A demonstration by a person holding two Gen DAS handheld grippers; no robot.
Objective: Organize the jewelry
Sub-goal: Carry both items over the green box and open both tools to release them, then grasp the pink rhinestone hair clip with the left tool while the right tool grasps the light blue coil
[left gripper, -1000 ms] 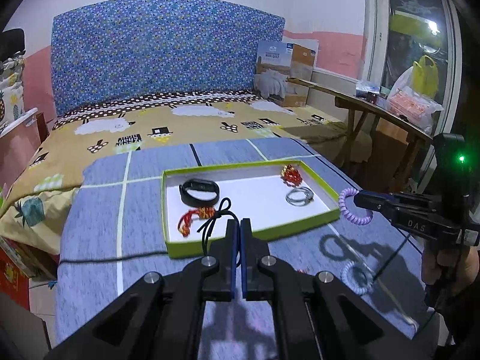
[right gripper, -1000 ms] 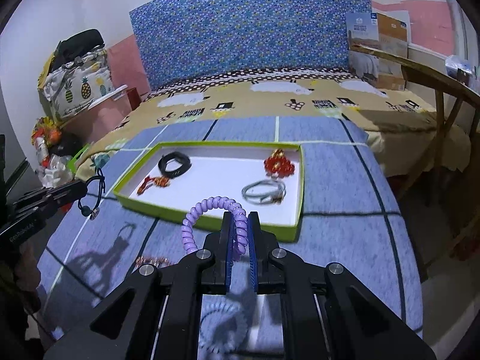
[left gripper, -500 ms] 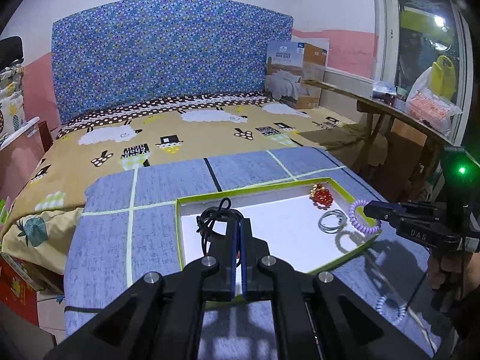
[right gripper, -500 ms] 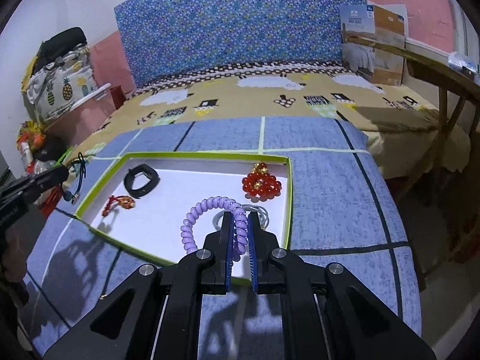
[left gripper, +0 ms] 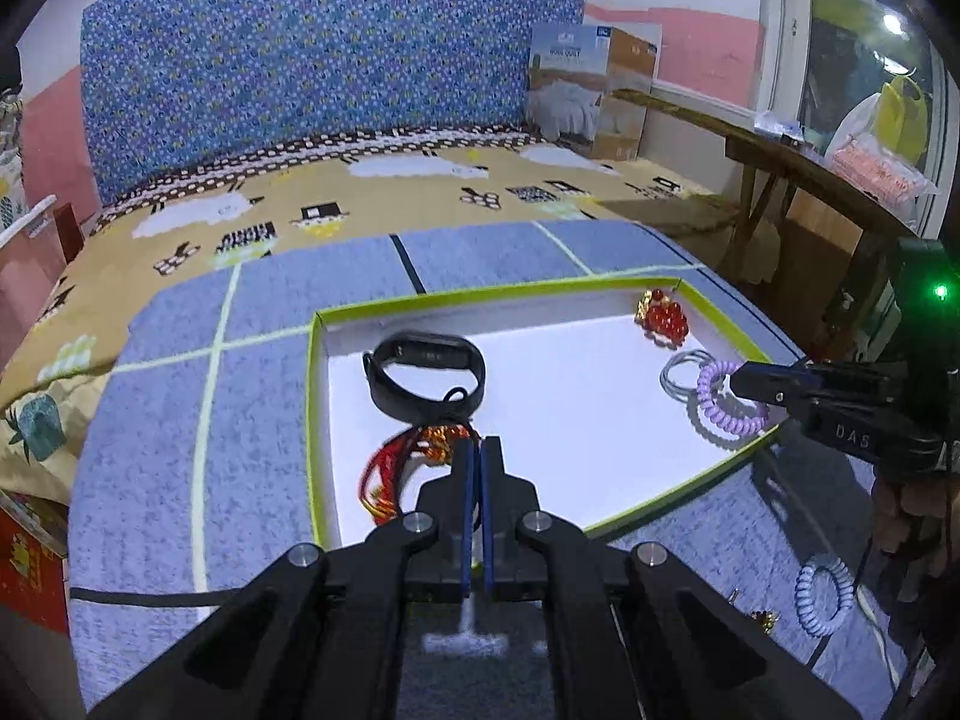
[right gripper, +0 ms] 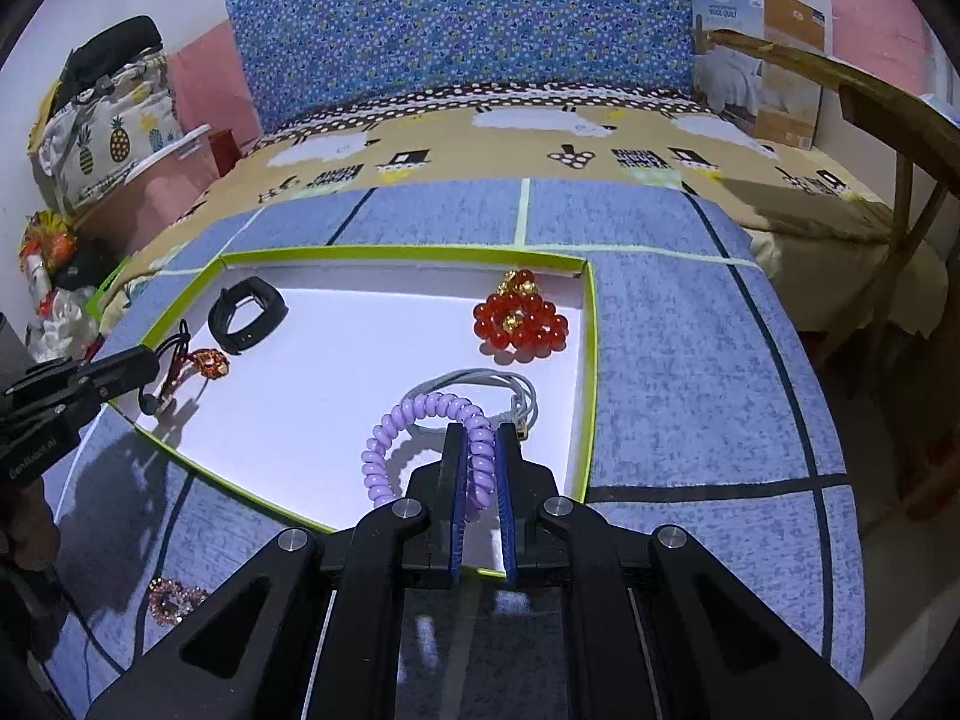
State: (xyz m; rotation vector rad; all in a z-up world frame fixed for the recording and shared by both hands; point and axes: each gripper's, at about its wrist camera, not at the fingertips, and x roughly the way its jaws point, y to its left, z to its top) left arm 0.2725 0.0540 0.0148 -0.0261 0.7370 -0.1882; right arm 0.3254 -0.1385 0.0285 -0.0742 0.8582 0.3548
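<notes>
The left gripper reaches low over the near left corner of the green tray. Its fingers are pressed together on a thin black cord. The cord hangs just above the tray floor, beside the red knot charm and near the black band.

The right gripper comes in from about 3 o'clock of the tray. Its fingers are clamped on the purple coil, which hangs over the grey cord ring. The red beads lie at the far right of the tray, about 1 o'clock.

The right gripper's side reads "DAS". A box by the bed reads "WOOL QUILT".

A second ago both grippers were outside the tray. Now both have come in over it, lower down.

A blue coil and a pink bead ring lie on the blue surface, outside the tray.
</notes>
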